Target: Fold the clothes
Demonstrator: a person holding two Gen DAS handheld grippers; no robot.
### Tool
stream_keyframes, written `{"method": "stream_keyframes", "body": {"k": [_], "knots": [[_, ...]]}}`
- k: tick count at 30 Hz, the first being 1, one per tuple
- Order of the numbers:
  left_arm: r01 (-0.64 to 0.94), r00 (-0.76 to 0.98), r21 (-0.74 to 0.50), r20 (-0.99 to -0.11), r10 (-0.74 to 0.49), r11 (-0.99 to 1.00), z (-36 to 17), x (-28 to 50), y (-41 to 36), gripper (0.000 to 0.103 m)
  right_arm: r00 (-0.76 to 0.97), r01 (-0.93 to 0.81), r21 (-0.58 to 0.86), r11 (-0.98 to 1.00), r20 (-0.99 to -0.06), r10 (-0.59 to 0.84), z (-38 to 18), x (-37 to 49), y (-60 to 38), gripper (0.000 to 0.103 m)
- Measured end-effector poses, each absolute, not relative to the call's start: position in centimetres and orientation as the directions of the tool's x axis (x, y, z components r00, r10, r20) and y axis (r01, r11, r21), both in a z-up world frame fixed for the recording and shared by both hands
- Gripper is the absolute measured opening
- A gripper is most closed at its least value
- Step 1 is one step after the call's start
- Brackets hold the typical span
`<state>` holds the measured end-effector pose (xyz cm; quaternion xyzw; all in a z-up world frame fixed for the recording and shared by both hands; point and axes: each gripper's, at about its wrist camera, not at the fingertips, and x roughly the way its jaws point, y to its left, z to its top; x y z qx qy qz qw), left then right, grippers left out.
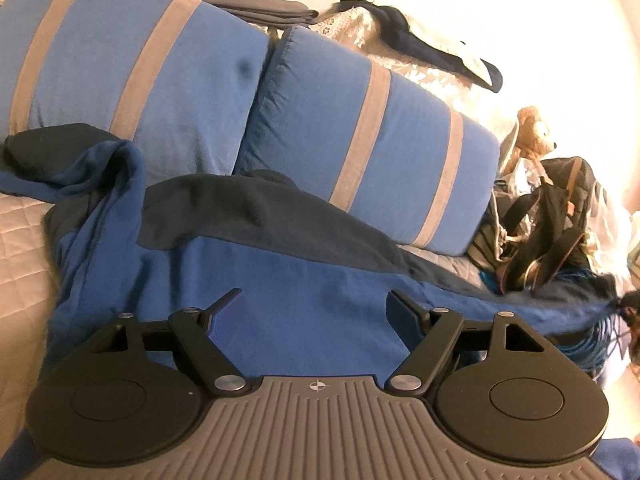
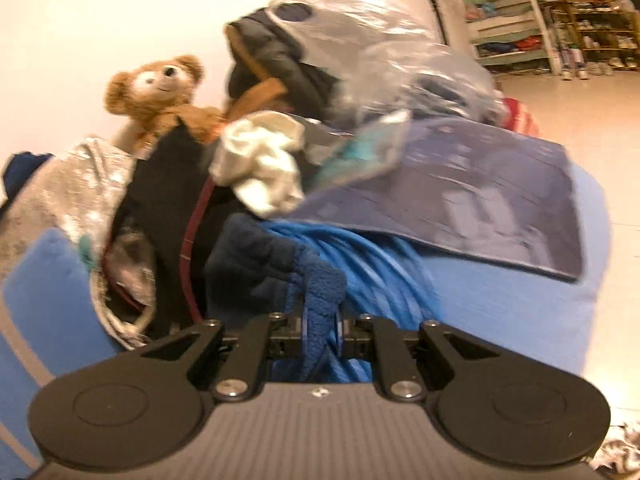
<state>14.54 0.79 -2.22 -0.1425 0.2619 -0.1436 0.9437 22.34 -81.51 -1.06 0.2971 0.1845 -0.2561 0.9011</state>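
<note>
A blue fleece garment (image 1: 304, 280) with dark navy panels lies spread on the sofa seat in the left wrist view. My left gripper (image 1: 314, 304) is open just above its blue body, holding nothing. In the right wrist view my right gripper (image 2: 320, 330) is shut on a bunched end of the same blue fleece (image 2: 320, 292), its navy part (image 2: 256, 256) hanging just beyond the fingers. The held end shows at the far right of the left wrist view (image 1: 600, 292).
Two blue cushions with grey stripes (image 1: 360, 136) stand behind the garment. A folded grey cloth (image 1: 256, 4) lies on top of them. A pile with a teddy bear (image 2: 160, 88), a plastic bag (image 2: 392, 52), a coiled blue cable (image 2: 376, 268) and bags fills the sofa's right end.
</note>
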Motion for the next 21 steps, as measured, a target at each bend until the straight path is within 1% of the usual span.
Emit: {"method": "stream_keyframes", "body": {"k": [3,5,7,8,9,10,11,12,13,17,21], "knots": [[0.19,0.826,-0.344,-0.45,-0.339,0.92,-2.2,14.4,0.9,0.077,0.778,0.598,0.419,0.684,-0.51,-0.367,-2.5,22.0,-80.9,0.014],[0.185,0.827,-0.341,-0.452,-0.333,0.922,-2.2,14.4,0.9,0.077,0.758,0.621,0.408,0.669,-0.531,-0.379,-3.1,22.1,-80.4,0.017],[0.182,0.827,-0.339,-0.455,-0.33,0.923,-2.3,14.4,0.9,0.077,0.737,0.644,0.409,0.646,-0.557,-0.382,-3.5,22.3,-80.2,0.053],[0.179,0.828,-0.339,-0.455,-0.327,0.924,-2.3,14.4,0.9,0.077,0.736,0.644,0.43,0.633,-0.573,-0.36,-3.6,22.3,-80.3,0.06],[0.176,0.829,-0.338,-0.455,-0.325,0.924,-2.3,14.4,1.0,0.077,0.738,0.641,0.454,0.618,-0.587,-0.334,-3.6,22.2,-80.2,0.077],[0.169,0.834,-0.337,-0.453,-0.316,0.926,-2.3,14.4,1.0,0.077,0.742,0.638,0.48,0.602,-0.593,-0.313,-3.6,22.0,-80.0,0.091],[0.16,0.839,-0.335,-0.449,-0.307,0.928,-2.2,14.3,1.1,0.077,0.745,0.639,0.502,0.583,-0.592,-0.308,-3.4,21.7,-79.5,0.095],[0.151,0.847,-0.332,-0.442,-0.295,0.931,-2.2,14.1,1.2,0.077,0.747,0.64,0.509,0.576,-0.588,-0.31,-3.1,21.4,-78.8,0.101],[0.144,0.855,-0.331,-0.434,-0.286,0.933,-2.1,14.0,1.3,0.077,0.745,0.64,0.501,0.582,-0.59,-0.311,-2.7,21.2,-78.0,0.103],[0.114,0.859,-0.328,-0.442,-0.259,0.938,-2.0,14.0,1.4,0.077,0.75,0.594,0.433,0.678,-0.604,-0.271,-0.3,21.4,-74.2,0.103],[0.087,0.865,-0.328,-0.444,-0.234,0.941,-1.6,14.1,2.0,0.077,0.786,0.499,0.426,0.755,-0.588,-0.188,2.9,21.3,-69.7,0.103]]}}
